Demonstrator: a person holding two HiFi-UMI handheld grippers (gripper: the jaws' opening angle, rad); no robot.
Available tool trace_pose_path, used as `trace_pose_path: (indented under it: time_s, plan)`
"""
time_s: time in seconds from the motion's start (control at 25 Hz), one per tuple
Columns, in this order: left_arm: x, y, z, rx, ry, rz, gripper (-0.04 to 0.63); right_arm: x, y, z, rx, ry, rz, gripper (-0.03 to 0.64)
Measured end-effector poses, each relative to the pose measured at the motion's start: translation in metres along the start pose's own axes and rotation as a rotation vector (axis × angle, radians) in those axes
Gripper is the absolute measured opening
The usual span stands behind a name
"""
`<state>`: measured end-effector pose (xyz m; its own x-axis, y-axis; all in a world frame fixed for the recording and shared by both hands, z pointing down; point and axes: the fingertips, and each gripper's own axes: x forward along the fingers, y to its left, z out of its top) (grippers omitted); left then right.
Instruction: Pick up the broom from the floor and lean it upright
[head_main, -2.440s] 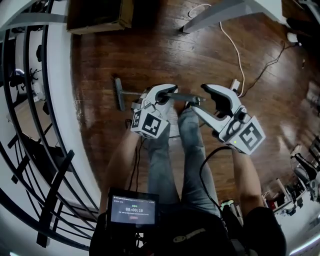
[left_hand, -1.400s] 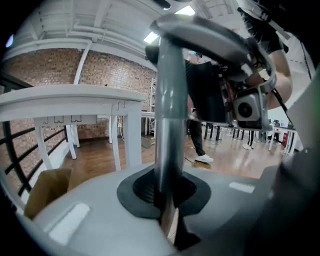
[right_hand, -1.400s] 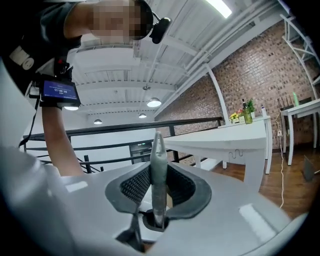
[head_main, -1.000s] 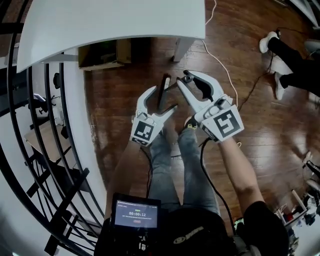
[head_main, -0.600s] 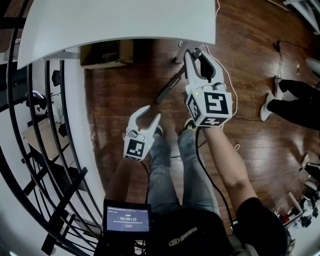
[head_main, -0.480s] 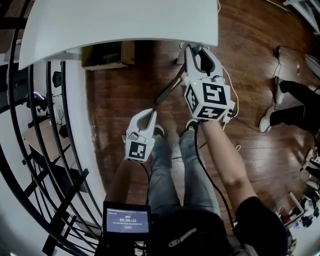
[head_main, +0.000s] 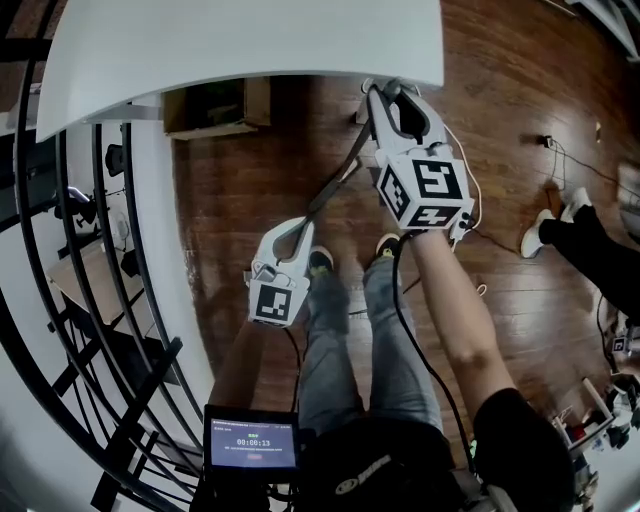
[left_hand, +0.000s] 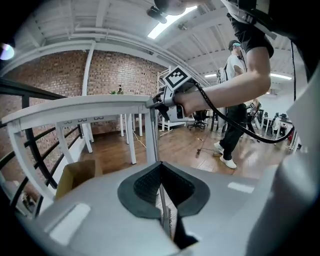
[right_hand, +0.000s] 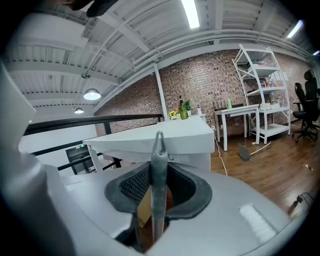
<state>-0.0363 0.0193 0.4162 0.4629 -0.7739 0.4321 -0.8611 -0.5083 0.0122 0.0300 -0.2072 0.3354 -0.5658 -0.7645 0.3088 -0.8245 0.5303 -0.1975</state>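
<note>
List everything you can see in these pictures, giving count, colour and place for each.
broom: one, grey handle, slanting between the two grippers
table: one, white, ahead
cardboard box: one, brown, under the table
railing: one, black, left
shelf unit: one, white, against the brick wall
floor: brown wood, underfoot
bystander's legs: one pair, dark, white shoes, far right
screen: one, black, at the person's waist
left gripper: one, white, jaws shut, empty
right gripper: one, white, jaws shut on the broom
</note>
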Motion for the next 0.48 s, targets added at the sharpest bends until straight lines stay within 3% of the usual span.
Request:
trace_pose_path:
  time_s: [0.12,0.2,0.48]
  plan:
    - [0.0,-0.004,-0.002,0.0,0.001,-0.006,0.009,0.001,0.001,-0.002,-0.022,-0.001,0.019,0.109]
    - [0.002,-0.007,-0.002,0.001,0.0,-0.013,0.011,0.003,0.003,-0.006,-0.03,0.006,0.047,0.173]
    - [0.003,-0.01,-0.001,0.001,-0.005,-0.025,0.011,0.0,0.008,-0.021,-0.034,0.014,0.111,0.223]
